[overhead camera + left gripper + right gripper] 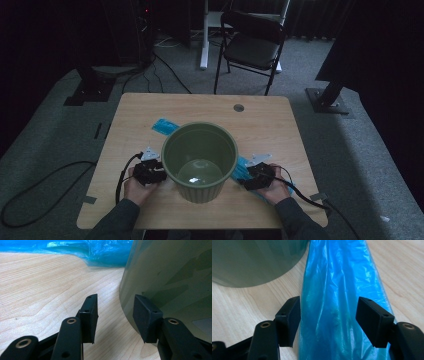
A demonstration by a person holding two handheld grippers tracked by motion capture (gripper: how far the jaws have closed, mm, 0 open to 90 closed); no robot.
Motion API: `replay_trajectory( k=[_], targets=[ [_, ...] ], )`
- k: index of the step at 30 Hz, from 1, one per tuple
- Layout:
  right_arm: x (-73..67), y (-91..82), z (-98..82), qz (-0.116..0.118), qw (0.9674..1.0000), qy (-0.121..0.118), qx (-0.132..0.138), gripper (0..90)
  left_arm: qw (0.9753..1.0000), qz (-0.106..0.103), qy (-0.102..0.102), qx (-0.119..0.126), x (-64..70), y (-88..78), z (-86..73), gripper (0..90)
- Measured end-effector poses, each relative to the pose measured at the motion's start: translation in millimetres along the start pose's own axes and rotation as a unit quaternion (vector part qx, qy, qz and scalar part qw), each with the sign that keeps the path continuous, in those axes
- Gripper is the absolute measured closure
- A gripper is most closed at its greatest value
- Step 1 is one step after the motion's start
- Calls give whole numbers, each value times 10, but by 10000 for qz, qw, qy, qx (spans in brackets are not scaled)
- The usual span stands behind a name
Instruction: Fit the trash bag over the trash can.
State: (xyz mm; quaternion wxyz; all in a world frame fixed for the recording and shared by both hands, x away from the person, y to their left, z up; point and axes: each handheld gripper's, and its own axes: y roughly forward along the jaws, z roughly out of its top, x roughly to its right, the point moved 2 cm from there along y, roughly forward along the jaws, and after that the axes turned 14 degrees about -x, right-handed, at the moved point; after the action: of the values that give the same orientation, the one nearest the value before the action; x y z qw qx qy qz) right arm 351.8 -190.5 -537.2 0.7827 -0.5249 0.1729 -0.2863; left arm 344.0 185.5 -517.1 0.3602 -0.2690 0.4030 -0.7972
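A green ribbed bin (200, 161) stands upright in the middle of the wooden table (270, 125). A long blue plastic bag (165, 126) lies flat under it and sticks out at the back left and front right. My left gripper (157, 170) rests on the table at the bin's left side, open, its right jaw close against the bin wall (175, 277). My right gripper (249, 179) is at the bin's right, open, with its jaws astride the blue bag (334, 302) and not closed on it. The bin (254, 260) is just left of it.
A black folding chair (252, 45) and a white desk leg (204, 35) stand on the carpet beyond the table. Cables run across the floor at the left. A round grommet hole (238, 107) sits near the table's far edge.
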Motion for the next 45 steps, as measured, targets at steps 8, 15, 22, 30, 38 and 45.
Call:
replay_trajectory(
  k=[8, 15, 22, 30, 38, 45],
  targets=[
    [32, 55, -7, -3, 10000, 35, -87, 406, 10000, 8, -2, -13, 3, 6, -3, 557],
    [49, 76, -13, 34, 9999, 51, -119, 443, 10000, 15, 8, -20, 5, 5, -6, 557],
    [83, 66, -24, 103, 9998, 133, -106, 564, 10000, -9, 6, -19, 7, 4, -10, 564],
    [158, 45, -39, 53, 9995, 277, -144, 817, 10000, -31, 43, -19, 26, 6, -9, 588],
    [245, -31, -49, 197, 9993, 328, 11, 895, 9998, -159, 113, -36, 74, 24, 5, 619],
    [364, -159, -23, 448, 9974, 428, 362, 897, 9995, -291, 51, 70, 57, -5, 5, 621]
  ],
)
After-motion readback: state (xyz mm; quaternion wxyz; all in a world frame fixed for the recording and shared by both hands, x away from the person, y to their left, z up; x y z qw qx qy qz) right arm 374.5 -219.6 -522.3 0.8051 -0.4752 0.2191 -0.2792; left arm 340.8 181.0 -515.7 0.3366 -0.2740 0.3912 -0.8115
